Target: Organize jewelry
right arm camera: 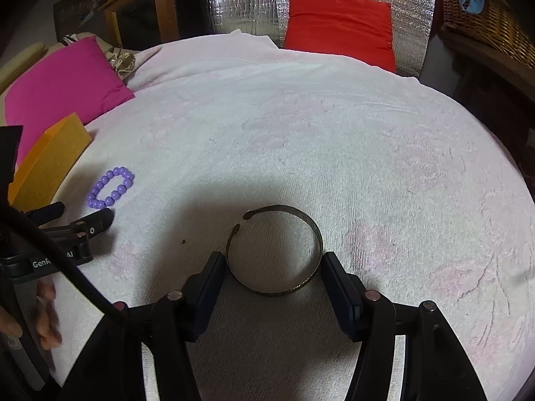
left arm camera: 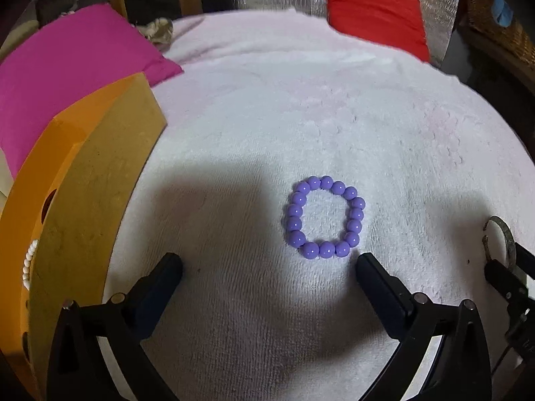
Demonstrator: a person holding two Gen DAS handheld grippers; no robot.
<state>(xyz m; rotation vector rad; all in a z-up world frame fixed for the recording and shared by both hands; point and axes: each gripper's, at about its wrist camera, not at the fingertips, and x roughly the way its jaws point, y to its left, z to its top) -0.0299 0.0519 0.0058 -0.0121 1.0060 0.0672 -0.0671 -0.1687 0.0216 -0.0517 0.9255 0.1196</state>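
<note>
A dark metal cuff bangle [right arm camera: 277, 250] is seen lying flat on the pale pink towel [right arm camera: 334, 153], between the fingers of the right gripper [right arm camera: 272, 267]. The left pad is touching, or all but touching, the bangle's left side, and the right pad stands at its right side; whether the pads press on the metal cannot be told. The bangle's open gap is turned to the far left.

The left gripper [left arm camera: 269, 264] is held wide, with nothing between its fingers. A purple bead bracelet [left arm camera: 324, 217] lies on the towel just beyond the fingertips, nearer the right finger and apart from both.

An orange box [left arm camera: 93, 180] stands at the left edge of the towel. A string of white beads [left arm camera: 29, 264] shows at its near side, mostly hidden.

On the left gripper's body, as seen from the right wrist view, white lettering reading "GenR" and "AI" is partly covered by a black cable [right arm camera: 67, 267]. No other writing can be read.

A pink cushion [right arm camera: 67, 83] lies at the far left and a red cushion [right arm camera: 337, 23] at the far edge, against a silver foil panel [right arm camera: 244, 0]. A hand [right arm camera: 46, 314] at the lower left is blurred and cut off.
</note>
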